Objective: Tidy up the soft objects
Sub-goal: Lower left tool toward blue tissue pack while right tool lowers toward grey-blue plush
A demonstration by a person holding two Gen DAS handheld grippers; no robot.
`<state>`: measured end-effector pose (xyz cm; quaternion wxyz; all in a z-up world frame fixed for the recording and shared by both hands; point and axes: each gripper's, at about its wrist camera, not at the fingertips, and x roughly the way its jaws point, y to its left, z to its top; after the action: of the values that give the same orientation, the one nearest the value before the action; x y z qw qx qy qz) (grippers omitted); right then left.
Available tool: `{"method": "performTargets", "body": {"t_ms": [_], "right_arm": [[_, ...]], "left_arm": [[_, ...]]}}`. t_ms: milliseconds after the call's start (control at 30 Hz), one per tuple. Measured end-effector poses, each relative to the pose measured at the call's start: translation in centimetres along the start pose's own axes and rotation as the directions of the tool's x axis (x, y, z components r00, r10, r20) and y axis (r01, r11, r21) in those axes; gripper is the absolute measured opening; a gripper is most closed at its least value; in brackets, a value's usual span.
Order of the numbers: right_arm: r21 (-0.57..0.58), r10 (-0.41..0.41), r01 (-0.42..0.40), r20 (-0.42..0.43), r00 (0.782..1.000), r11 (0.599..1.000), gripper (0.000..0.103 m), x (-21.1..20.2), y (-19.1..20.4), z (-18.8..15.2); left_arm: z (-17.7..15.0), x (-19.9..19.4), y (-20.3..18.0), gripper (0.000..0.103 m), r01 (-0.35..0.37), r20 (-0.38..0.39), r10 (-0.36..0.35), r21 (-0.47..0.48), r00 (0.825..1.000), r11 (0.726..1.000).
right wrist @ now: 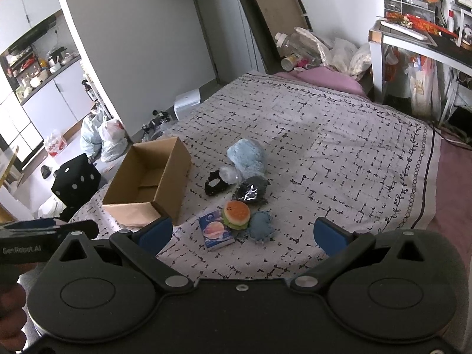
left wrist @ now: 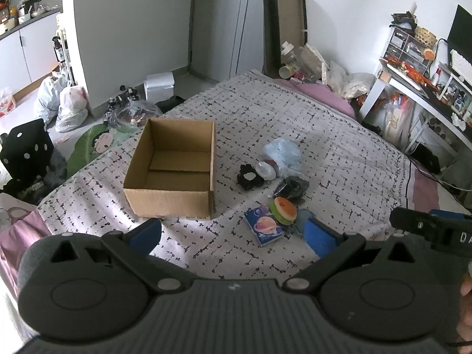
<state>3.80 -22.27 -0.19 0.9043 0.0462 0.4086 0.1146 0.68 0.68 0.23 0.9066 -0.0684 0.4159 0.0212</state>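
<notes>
Six or so small soft things lie bunched at the middle of the right wrist frame, on the grey patterned bedspread [right wrist: 339, 135]: a pale blue plush toy [right wrist: 247, 157], a black fabric scrunchie [right wrist: 216, 183], a dark bundle in crinkly clear wrap [right wrist: 250, 191], a squishy burger-shaped toy with an orange bun [right wrist: 237, 214], a blue-grey knitted piece [right wrist: 262, 226] touching the burger, and a small blue printed tissue packet [right wrist: 216, 233] just beside it. The open brown cardboard box [right wrist: 174, 165], empty, sits near them toward the left of the frame.

All of these look light and yielding. I judge the burger will compress, so a pinch across its middle should suit it; the wrapped bundle may be slippery, and the plush is bulky enough to want the fingers spread fully.

The left gripper [left wrist: 233, 234] and right gripper [right wrist: 242, 233] both hover with jaws wide and nothing between them, low in their frames, short of the cluster.

The box walls stand upright, so anything carried must clear the rim. Bare bedspread lies on the right of the pile; the bed's left edge is just behind the box.
</notes>
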Motion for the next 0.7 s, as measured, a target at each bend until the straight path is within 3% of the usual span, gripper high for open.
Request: {"method": "performTargets", "body": {"t_ms": [300, 700], "right_arm": [[0.041, -0.017, 0.018, -0.019, 1.0, 0.999, 0.103, 2.7, -1.6, 0.5], [0.096, -0.024, 0.029, -0.055, 0.998, 0.995, 0.103, 5.8, -2.9, 1.1]], "left_arm": [[0.2, 2.8, -0.3, 0.102, 0.009, 0.0, -0.009, -0.01, 1.0, 1.0], [0.2, 7.7, -1.3, 0.101, 0.032, -0.087, -0.033, -0.009, 0.996, 0.999]]}}
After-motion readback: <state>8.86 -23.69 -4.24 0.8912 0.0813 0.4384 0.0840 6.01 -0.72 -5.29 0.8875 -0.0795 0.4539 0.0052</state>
